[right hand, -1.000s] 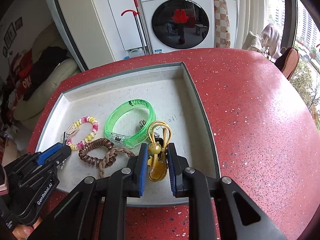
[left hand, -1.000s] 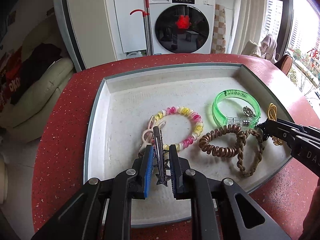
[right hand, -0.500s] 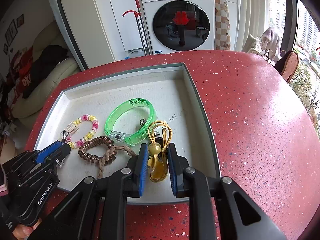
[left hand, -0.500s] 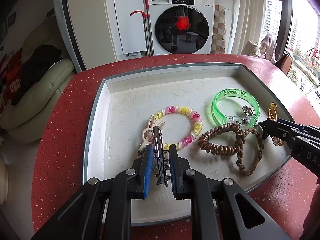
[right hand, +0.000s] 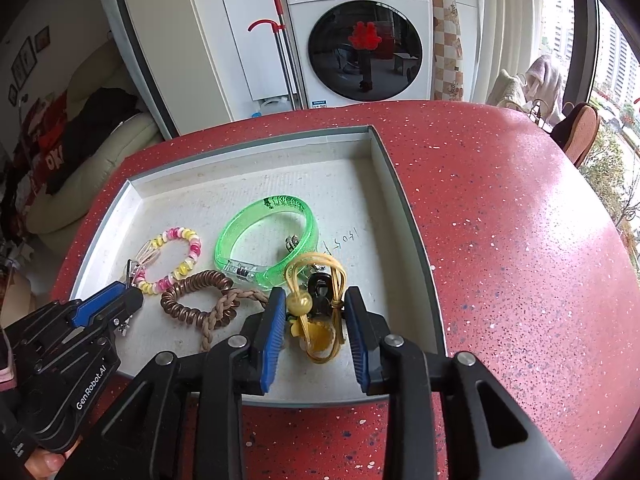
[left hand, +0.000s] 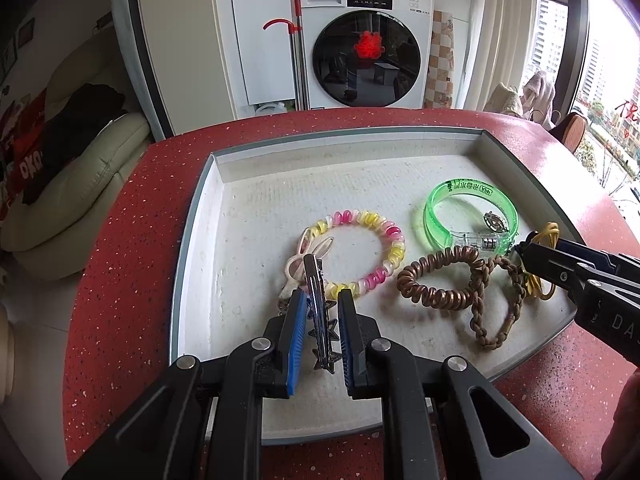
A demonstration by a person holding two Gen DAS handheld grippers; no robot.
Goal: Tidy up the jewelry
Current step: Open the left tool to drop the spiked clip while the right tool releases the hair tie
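The left gripper [left hand: 322, 320] is seen parted around a metal hair clip [left hand: 318, 300], a gap showing on each side; the right gripper [right hand: 316, 320] is likewise spread open about a yellow hair tie [right hand: 316, 312], which lies near the tray's front right corner; whether the pads graze either piece cannot quite be judged. Beyond, on the white tray [left hand: 192, 240], a brown spiral tie [left hand: 438, 280] is found overlapping a braided cord [left hand: 496, 312]; a pink-and-yellow spiral bracelet [left hand: 368, 252] is placed just past the clip; a green bangle [left hand: 470, 216] is set further right; the tray rests on a red speckled table [right hand: 500, 220]; a washing machine [right hand: 360, 36] is seen farthest off.
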